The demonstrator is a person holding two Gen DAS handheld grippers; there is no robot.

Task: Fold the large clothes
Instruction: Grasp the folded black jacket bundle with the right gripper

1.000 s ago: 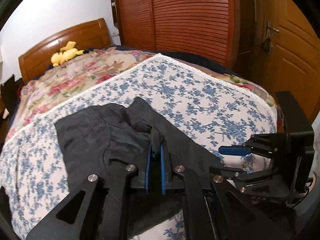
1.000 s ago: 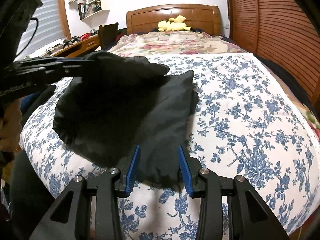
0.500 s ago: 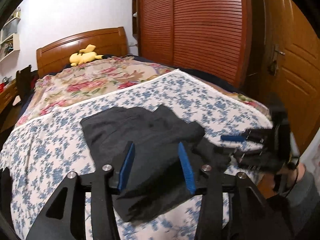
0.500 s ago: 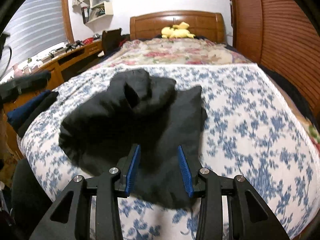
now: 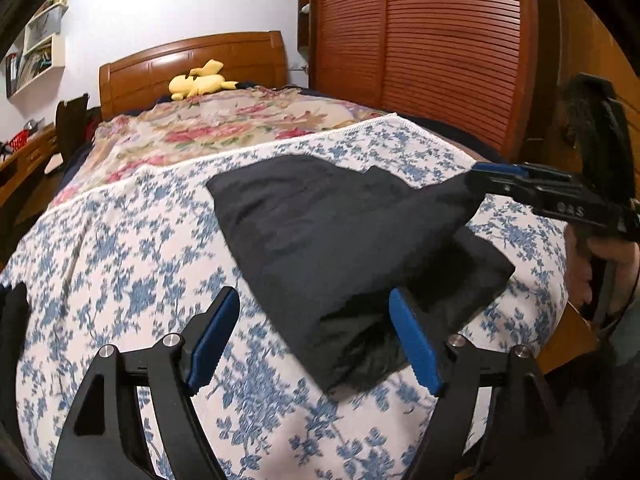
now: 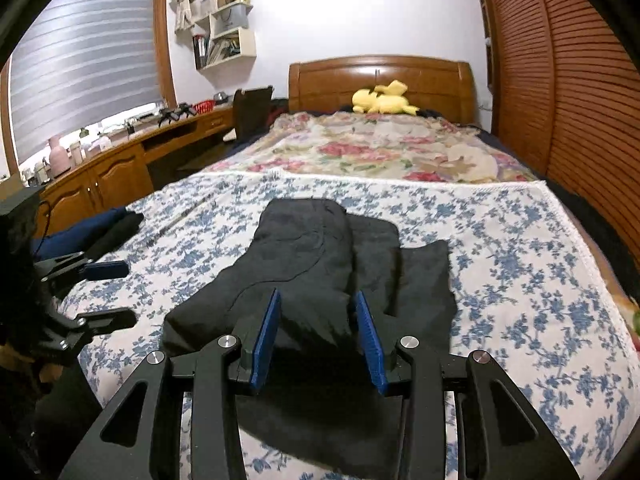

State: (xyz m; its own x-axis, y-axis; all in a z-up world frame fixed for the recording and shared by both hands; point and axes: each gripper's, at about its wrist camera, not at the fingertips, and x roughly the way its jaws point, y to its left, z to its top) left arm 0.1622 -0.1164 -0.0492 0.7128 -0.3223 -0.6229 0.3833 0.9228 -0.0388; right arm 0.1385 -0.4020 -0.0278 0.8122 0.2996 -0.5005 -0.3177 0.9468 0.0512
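Observation:
A black garment (image 5: 320,232) lies folded on the blue-flowered sheet (image 5: 120,248) of the bed. My left gripper (image 5: 316,340) hovers over its near left edge, jaws opening wide. Fabric lies under and between its pads without being pressed. In the right wrist view the left gripper (image 6: 116,294) hangs at the garment's left side. My right gripper (image 6: 318,336) has its jaws partly closed, with a bunch of the black garment (image 6: 312,248) between the pads. From the left wrist view the right gripper (image 5: 474,184) lifts one corner into a tent.
A yellow plush toy (image 6: 384,100) lies by the wooden headboard (image 6: 380,76). Louvred wardrobe doors (image 5: 448,52) run along the right side. A desk (image 6: 120,160) stands left of the bed. Dark folded clothes (image 6: 92,228) rest at the bed's left edge. A hand (image 5: 608,256) grips the right tool.
My left gripper let go of the black garment, opened wide and drew back to the left. The garment settled onto the sheet, and the right gripper rose with one corner.

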